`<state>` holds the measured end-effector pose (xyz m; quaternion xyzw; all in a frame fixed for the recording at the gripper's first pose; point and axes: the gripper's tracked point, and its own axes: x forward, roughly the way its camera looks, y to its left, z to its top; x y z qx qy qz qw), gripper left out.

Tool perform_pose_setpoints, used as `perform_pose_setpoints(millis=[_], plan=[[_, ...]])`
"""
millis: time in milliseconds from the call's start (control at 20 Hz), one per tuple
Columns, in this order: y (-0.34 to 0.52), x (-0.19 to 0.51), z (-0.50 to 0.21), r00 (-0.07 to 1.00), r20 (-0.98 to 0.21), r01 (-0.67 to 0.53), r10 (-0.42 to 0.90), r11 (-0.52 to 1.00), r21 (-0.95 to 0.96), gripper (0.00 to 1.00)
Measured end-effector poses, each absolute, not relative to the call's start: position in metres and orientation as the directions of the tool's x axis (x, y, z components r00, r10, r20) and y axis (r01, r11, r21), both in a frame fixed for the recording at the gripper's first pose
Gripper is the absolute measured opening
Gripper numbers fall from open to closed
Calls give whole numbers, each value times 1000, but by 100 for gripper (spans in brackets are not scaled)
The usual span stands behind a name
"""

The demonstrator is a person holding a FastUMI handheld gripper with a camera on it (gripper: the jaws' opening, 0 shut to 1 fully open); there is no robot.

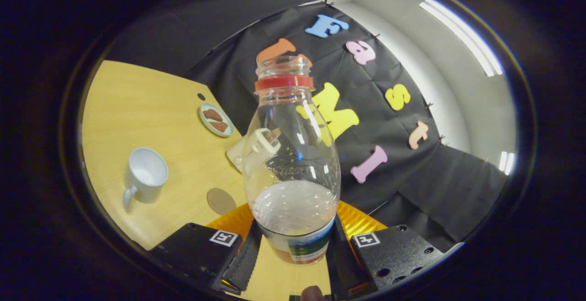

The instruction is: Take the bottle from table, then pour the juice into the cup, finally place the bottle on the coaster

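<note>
I have the clear plastic bottle with a red neck ring and no cap (291,154) clamped low on its body in my gripper (291,250); both fingers press on its sides at the label band, closed as far as the bottle allows. It is lifted off the yellow wooden tabletop (137,104) and stands a little tilted in my view, with a small pool of pale juice sitting in its lower part.

The white handled cup (145,175) stands on the tabletop well off to one side of the bottle, near the table's front edge, mouth up, and I cannot tell whether it has anything in it. The round brown coaster (221,201) lies flat between the cup and my fingers, close to the bottle's base. Farther back, near the table's far edge, sits a small oval dish with brown pieces (216,119), and a cream-coloured plastic object (240,154) shows partly through the bottle.

I judge the pickup done and the carry toward the cup in hand. Next I must bring the open neck over the cup's mouth and tip slowly, keeping my grip firm since the hold is low.
</note>
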<state>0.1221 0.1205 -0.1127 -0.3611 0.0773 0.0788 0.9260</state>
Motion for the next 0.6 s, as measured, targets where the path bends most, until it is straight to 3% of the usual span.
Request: perform_pose_setpoints(millis=[250, 450, 600], plan=[[117, 116, -106, 960, -203, -250, 192, 913, -321, 77], [116, 124, -92, 948, -169, -289, 271, 952, -96, 76], [119, 148, -88, 937, -172, -314, 304, 949, -31, 76]])
